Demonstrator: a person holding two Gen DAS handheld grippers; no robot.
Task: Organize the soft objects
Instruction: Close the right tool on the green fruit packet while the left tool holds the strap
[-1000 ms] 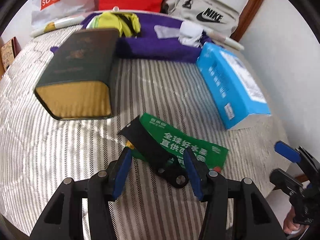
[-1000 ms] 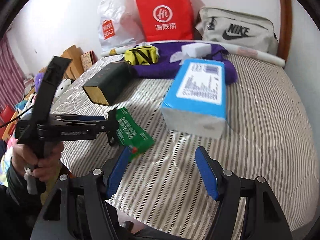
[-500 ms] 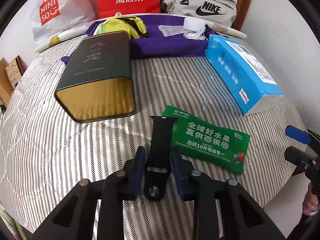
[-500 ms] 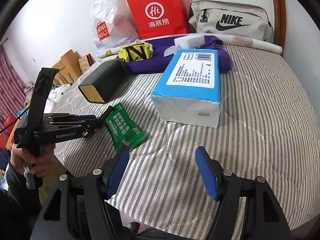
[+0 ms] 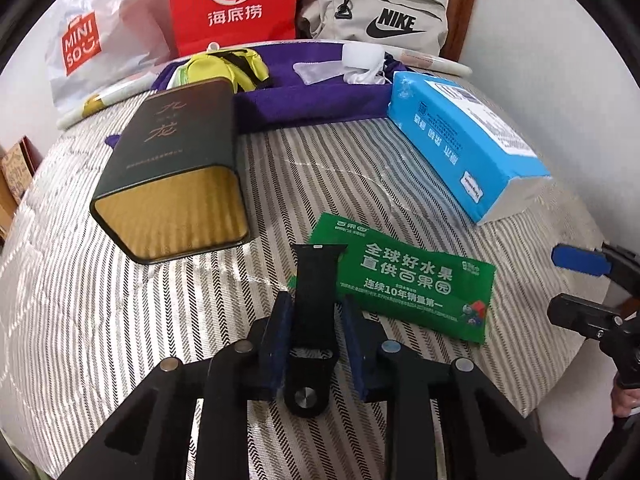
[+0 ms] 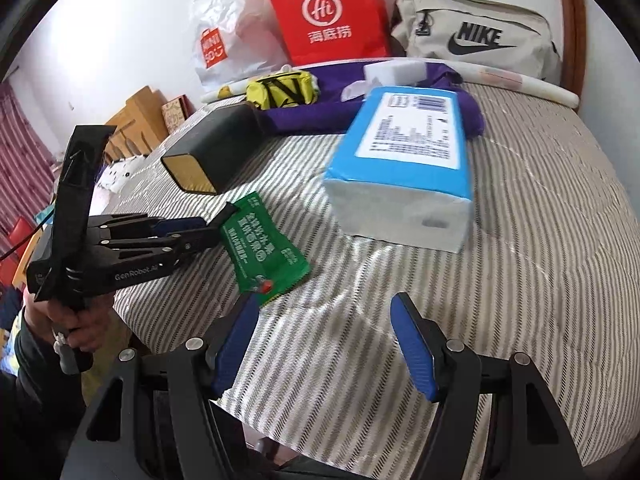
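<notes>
— How far along is the sorting?

— Barely begun, I'd judge. My left gripper [image 5: 316, 312] pinches the black strap [image 5: 316, 280], held just above the striped bed [image 5: 120, 300] beside the green packet [image 5: 408, 284]. The tissue pack [image 5: 460, 148] and dark tin [image 5: 176, 168] lie loose.

— What does the other camera add?

— My right gripper [image 6: 326, 340], spread wide and holding nothing, near the bed's edge.
</notes>
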